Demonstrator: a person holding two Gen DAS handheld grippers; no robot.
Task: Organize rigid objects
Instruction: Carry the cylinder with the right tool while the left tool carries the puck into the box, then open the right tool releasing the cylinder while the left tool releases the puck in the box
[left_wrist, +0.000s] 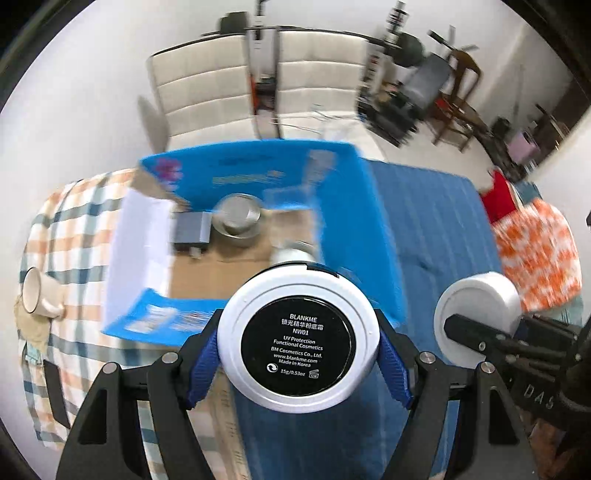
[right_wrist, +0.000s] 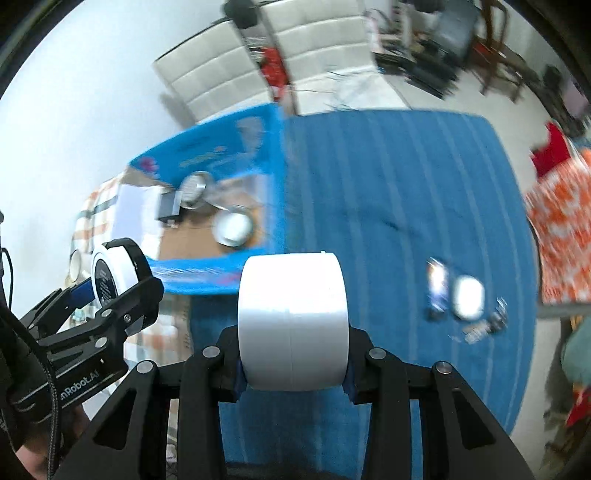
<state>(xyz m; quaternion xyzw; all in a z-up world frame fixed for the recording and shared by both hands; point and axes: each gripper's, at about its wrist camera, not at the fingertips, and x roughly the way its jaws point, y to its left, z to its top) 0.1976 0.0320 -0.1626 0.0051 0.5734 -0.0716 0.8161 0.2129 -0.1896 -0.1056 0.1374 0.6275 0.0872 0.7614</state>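
Note:
My left gripper (left_wrist: 298, 341) is shut on a round white cosmetics compact (left_wrist: 297, 343) with a black label, held in the air at the near edge of an open blue cardboard box (left_wrist: 347, 206). It also shows in the right wrist view (right_wrist: 110, 275). My right gripper (right_wrist: 293, 360) is shut on a white roll of tape (right_wrist: 293, 321), held above the blue mat just right of the box (right_wrist: 275, 177). The roll also shows in the left wrist view (left_wrist: 478, 314). Inside the box lie a metal bowl (left_wrist: 238, 218), a grey block (left_wrist: 192, 230) and a white round item (right_wrist: 233, 227).
A white mug (left_wrist: 37, 295) lies on the checked cloth left of the box. On the blue mat (right_wrist: 388, 184) at the right lie a small white oval object (right_wrist: 468, 297), a blue-printed packet (right_wrist: 437, 288) and small dark bits (right_wrist: 487, 325). Orange-white fabric (right_wrist: 557, 236) lies far right.

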